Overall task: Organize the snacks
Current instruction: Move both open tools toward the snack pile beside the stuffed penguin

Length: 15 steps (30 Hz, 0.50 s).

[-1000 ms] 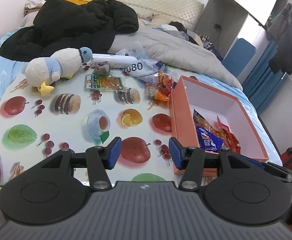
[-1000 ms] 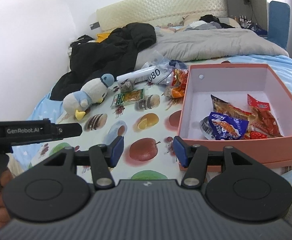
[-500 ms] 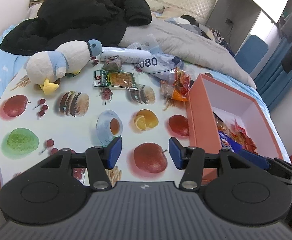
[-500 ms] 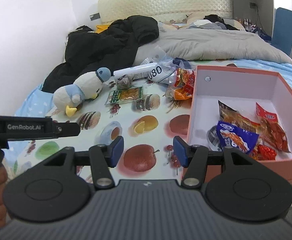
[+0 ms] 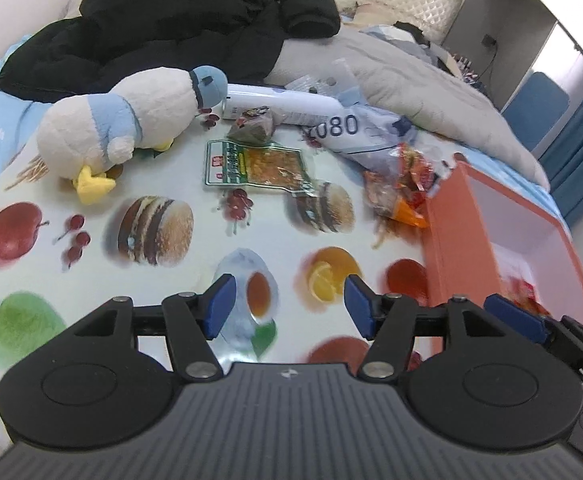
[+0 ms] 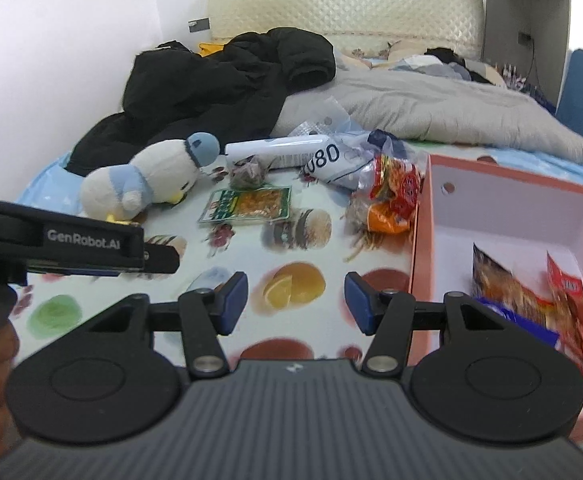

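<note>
Reaching toward the loose snacks at twelve o'clock, the left tool [image 5: 289,306] is opening with nothing between its jaws; the right tool [image 6: 296,303] is released and empty too. Risk — either could nudge the plush duck [image 5: 131,120] or snag the clear bag [image 5: 355,128] instead of the green packet [image 5: 255,166]. At three o'clock, the orange box [image 6: 421,248] already holds several wrappers — red and blue ones [image 6: 531,304].

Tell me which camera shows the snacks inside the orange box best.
The right wrist view: it looks into the orange box and shows the packets on its floor. The left wrist view sees mostly the box's outer wall and only a blurred red glimpse inside.
</note>
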{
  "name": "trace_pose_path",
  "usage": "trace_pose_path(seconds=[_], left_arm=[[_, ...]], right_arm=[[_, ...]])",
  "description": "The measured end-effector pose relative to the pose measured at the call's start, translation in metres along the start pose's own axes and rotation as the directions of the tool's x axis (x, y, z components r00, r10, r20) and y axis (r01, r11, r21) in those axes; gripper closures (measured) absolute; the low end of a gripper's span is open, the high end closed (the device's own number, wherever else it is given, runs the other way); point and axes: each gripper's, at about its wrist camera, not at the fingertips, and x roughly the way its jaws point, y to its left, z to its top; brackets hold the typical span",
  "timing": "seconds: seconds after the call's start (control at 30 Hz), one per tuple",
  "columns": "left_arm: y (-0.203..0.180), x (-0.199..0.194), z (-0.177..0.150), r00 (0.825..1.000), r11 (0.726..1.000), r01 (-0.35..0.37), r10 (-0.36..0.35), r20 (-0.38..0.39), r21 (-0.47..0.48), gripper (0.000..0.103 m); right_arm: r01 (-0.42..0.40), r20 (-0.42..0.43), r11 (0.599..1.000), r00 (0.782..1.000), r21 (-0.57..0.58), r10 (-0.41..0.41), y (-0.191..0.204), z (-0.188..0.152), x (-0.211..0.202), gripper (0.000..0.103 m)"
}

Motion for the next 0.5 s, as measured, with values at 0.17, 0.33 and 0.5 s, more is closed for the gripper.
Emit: trace_pose_path(seconds=[0.17,0.33,0.5], left_arm=[[0.019,0.047,0.019,1.0,1.0,-0.016,0.016,-0.021,0.0,0.037],[0.036,0.093,0.047,0.999,1.0,0.019,-0.019,-0.04,-0.023,0.037],[0.036,0.141,0.083,0.996,0.997,0.072,-0.073,-0.047,-0.026,0.037]], right_arm=[[0.05,-0.006,0.999,0.999,-0.013,-0.05,0.003,0.006,0.044,0.047],[0.106,-0.011,0.994,0.994,-0.005,-0.106,-0.001,0.015,0.09,0.047],[0.177,0.016,0.984,0.984,0.005,-0.177,-0.006,0.026,0.133,0.046]])
